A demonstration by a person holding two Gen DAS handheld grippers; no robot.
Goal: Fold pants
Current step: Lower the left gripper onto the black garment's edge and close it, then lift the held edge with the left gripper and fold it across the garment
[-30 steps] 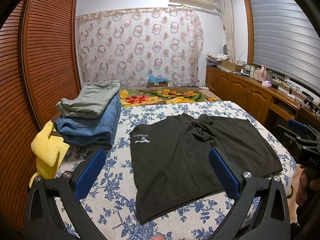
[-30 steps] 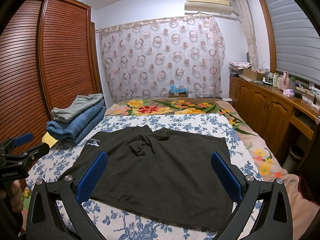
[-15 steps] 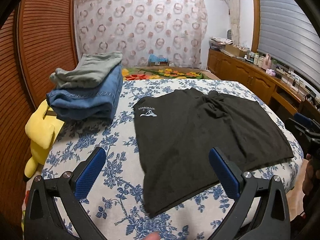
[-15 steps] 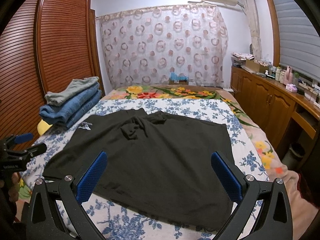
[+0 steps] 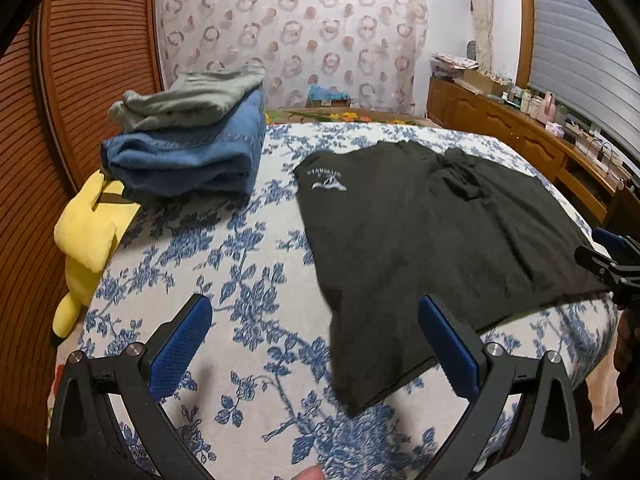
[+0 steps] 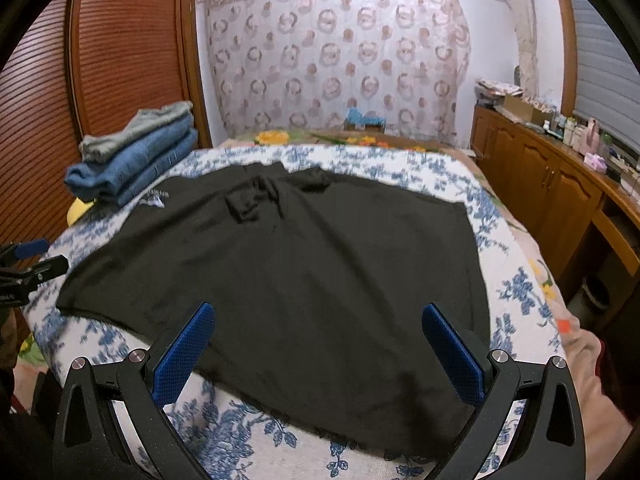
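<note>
Black shorts (image 5: 432, 248) lie spread flat on the blue-flowered bedspread (image 5: 224, 280), a white logo near their far left corner. They also show in the right wrist view (image 6: 304, 264). My left gripper (image 5: 316, 344) is open and empty, low over the bedspread by the shorts' near left corner. My right gripper (image 6: 318, 350) is open and empty, low over the shorts' near edge. Each gripper shows at the edge of the other's view.
A stack of folded jeans and grey pants (image 5: 188, 140) sits at the bed's far left, beside a yellow plush toy (image 5: 88, 232). A wooden wardrobe (image 6: 120, 52) stands left. A wooden counter (image 6: 560, 184) with clutter runs along the right.
Both grippers have moved forward and down toward the bed. The shorts now fill more of each view. Nothing was grasped.
</note>
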